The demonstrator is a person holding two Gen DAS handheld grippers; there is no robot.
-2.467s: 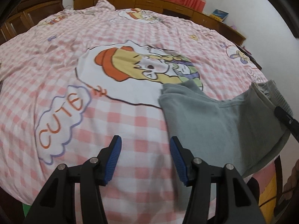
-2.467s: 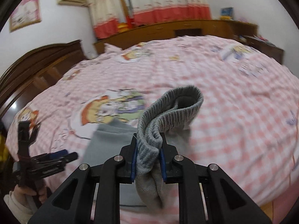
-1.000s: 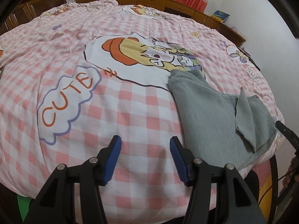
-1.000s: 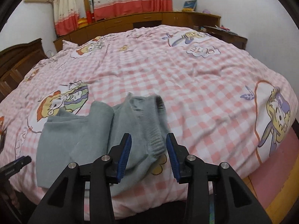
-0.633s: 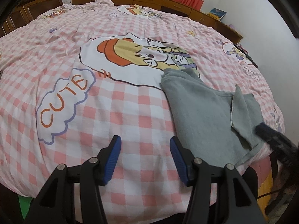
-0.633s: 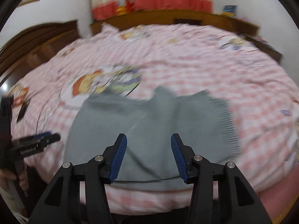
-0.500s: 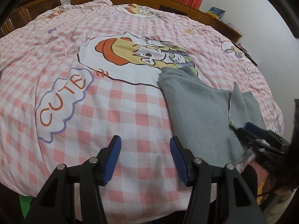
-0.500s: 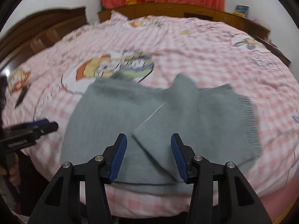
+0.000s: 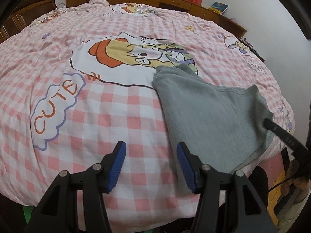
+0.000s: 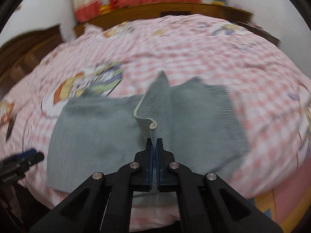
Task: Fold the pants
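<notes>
Through my left wrist camera, my left gripper (image 9: 149, 159) hovers spread and empty over the pink checked duvet (image 9: 97, 116), just beside the near left edge of the grey pants (image 9: 204, 112), which lie flat near the foot of the bed, so I judge it waits to catch that edge. The print reads "CUTE" (image 9: 56, 104) (again, partly, at far right). Through my right wrist camera, blurred, my right gripper (image 10: 154, 145) is pressed together on a raised flap (image 10: 155, 106) of the pants, lifted to carry a fold across.
</notes>
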